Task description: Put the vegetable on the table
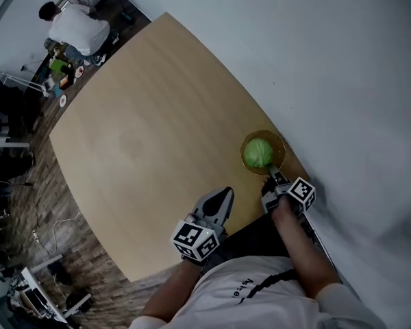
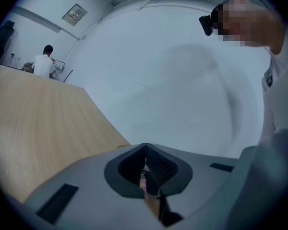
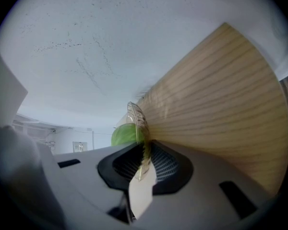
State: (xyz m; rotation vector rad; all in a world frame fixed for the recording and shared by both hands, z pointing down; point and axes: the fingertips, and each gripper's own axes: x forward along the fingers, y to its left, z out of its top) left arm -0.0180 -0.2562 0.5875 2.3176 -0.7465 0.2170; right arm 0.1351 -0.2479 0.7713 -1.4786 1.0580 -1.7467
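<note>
The right tongs (image 3: 145,146) are narrowed onto the near rim of a clear amber bowl (image 3: 135,115), with its thin wall caught between both pads. The round green leafy vegetable (image 1: 258,152) lies inside that bowl, not on the bare wood. The bowl is at the right edge of the light wooden desk (image 1: 144,142); whether it rests there or is raised slightly I cannot tell. The left tongs (image 2: 145,147) are pressed together with nothing between them, over the desk's near edge, apart from the bowl. Beyond the far corner a person in a white shirt (image 1: 79,27) bends over some clutter.
</note>
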